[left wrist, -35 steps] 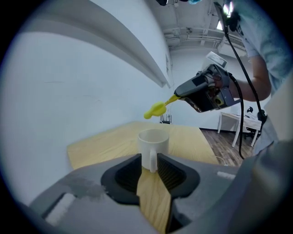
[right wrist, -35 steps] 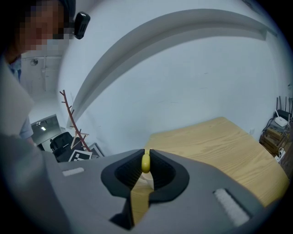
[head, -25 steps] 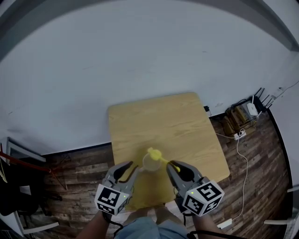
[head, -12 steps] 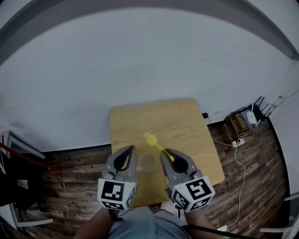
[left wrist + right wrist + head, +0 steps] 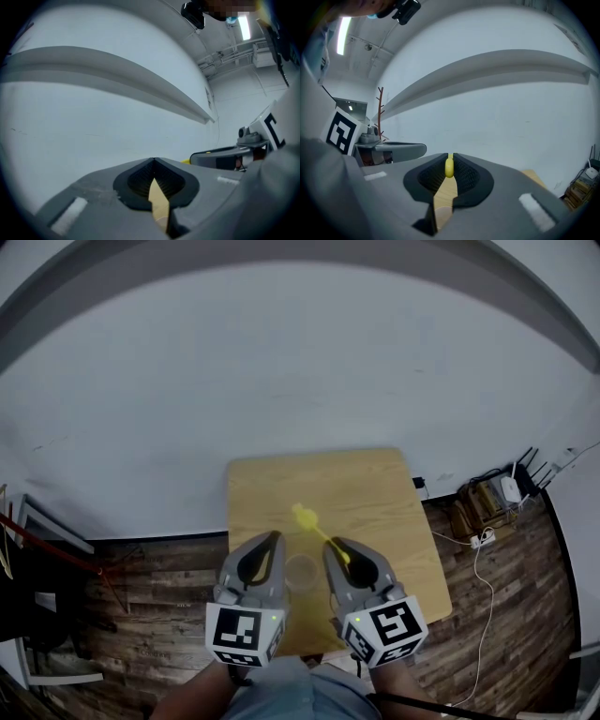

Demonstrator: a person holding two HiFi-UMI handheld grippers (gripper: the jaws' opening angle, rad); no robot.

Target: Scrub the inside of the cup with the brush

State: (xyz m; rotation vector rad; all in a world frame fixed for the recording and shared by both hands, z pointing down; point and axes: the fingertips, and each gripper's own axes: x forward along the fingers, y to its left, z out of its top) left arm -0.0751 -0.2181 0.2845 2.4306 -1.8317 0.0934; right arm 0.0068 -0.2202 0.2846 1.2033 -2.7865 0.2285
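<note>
Left claw (image 5: 274, 540): you hold it clenched, the two jaws meeting at their tips. Nothing shows pinched between them, only a sliver of table wood through the gap lower down.
Right claw (image 5: 337, 547): you have it clamped on the brush's handle. The yellow end of the handle sits squeezed between the jaws near their tips.
Brush (image 5: 309, 523): yellow, held in your right claw. It slants away from you and to the left, with its head over the middle of the table, past the cup and apart from it.
Cup (image 5: 300, 571): clear, upright, mouth up, close to the near edge of the table and about midway along it. In the head view it lies between your two claws, just beside the left one. Whether it touches either claw you cannot tell.
Both claws: side by side, pointing away from you toward the wall, each showing at the edge of the other's view.
Table (image 5: 375, 488): light wood, its far edge against the wall.
Wall (image 5: 281, 381): plain white, with a long grey ledge (image 5: 497, 65) running across it high up.
Floor (image 5: 169, 615): dark planks on both sides of the table.
Cables (image 5: 483, 507): on the floor by the wall, off the table's far right corner.
</note>
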